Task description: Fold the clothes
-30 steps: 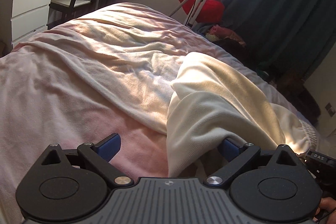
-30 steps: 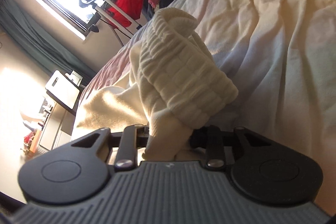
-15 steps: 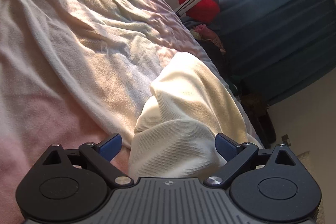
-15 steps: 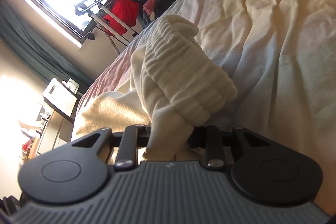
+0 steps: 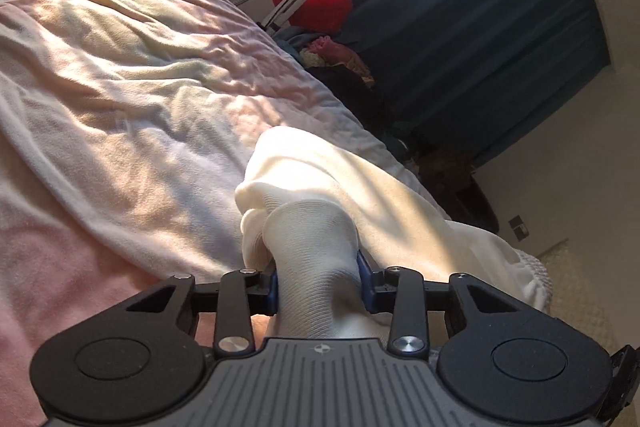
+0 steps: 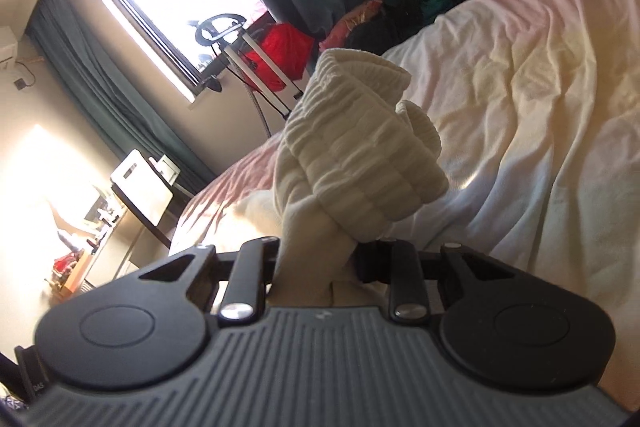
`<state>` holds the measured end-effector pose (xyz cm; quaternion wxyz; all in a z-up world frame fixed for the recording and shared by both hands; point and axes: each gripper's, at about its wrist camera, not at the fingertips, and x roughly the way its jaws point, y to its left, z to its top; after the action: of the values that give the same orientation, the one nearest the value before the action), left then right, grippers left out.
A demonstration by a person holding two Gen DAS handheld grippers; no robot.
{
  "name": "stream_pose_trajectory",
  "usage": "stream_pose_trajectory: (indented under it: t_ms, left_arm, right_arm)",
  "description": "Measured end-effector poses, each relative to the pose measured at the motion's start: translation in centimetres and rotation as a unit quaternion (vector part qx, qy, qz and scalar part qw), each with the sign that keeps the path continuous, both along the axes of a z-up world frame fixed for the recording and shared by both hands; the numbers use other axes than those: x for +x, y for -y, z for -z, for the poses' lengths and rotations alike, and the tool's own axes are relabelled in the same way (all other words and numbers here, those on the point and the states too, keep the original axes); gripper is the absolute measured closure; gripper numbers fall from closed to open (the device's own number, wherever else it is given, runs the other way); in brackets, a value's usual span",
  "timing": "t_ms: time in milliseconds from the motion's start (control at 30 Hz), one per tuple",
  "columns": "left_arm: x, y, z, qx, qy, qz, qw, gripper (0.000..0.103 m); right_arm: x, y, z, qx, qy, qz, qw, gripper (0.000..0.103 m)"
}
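Cream knit garment (image 5: 320,187) is lying bunched on the pink fleece bed cover (image 5: 120,107); folding is barely starting. Left gripper (image 5: 318,281) has just been closing and is now pinching a cloth bunch, while right gripper (image 6: 316,263) is clamping the ribbed waistband (image 6: 360,163); all folds remaining.

The cream garment (image 5: 316,239) is ribbed knit cloth, the blanket (image 5: 132,115) soft, seemingly fleecy, matt.

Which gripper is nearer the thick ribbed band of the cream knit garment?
Right: the right gripper pinches fabric just beneath the band. The left gripper, jaws just closed on smooth fabric, sits apart from it.
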<state>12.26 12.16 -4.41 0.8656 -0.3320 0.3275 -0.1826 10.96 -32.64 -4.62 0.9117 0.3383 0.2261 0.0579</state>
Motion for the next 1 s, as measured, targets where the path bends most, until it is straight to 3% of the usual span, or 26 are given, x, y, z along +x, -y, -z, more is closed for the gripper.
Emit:
stream_pose_trajectory:
  t_ms: [233,533,767,1000]
  left_arm:
    - [2.3,10.2,-4.7,0.009,0.03,0.061,0.9977,0.071]
    - [14.5,30.4,-7.6,0.036,0.031,0.136,0.9895,0.073]
    - [22.6,42.8,-5.7,0.071,0.033,0.194,0.9779,0.073]
    - [23.9,44.9,0.9,0.087,0.057,0.246,0.9636,0.072]
  right_arm:
    - [-1.3,8.4,-4.3,-0.007,0.003,0.048,0.999,0.075]
    - [3.2,24.1,-6.9,-0.008,0.002,0.159,0.987,0.075]
    - [6.7,33.0,-3.0,0.031,-0.025,0.244,0.969,0.075]
    - [5.1,34.0,4.5,0.029,-0.043,0.267,0.962,0.075]
